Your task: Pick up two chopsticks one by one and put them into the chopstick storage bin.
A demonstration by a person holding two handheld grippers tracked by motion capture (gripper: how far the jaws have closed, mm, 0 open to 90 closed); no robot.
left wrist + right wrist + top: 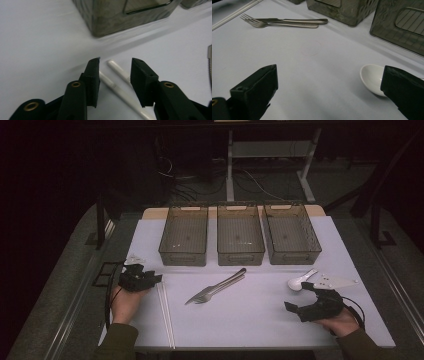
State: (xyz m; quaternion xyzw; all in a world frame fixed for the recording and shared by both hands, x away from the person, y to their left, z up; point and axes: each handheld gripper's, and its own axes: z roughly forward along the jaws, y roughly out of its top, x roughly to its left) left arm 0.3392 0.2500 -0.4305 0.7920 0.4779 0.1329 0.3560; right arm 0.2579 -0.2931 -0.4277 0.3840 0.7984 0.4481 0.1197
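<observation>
At the lower left of the high view, the left gripper (150, 279) hovers over the near end of a pair of white chopsticks (165, 314) lying side by side on the white table (240, 320); the step in hand appears to be lining up for a pick. The left gripper view gives what the overhead cannot: the jaws stand apart and released, one chopstick tip (117, 68) in the gap between them and the other stick (106, 80) running just beside the left pad, neither pressed. The next move, by this reading, calls for centring both sticks in the gap and lowering before closing.

At lower right, the right gripper (300, 300) rests with jaws wide and empty. Its own view shows a white spoon (372, 78) just beside the right-hand jaw, with a fork and knife (287, 23) at upper left. The overhead alone lays out all three dark bins (240, 240) in a row across the middle of the frame, well beyond the cutlery.
</observation>
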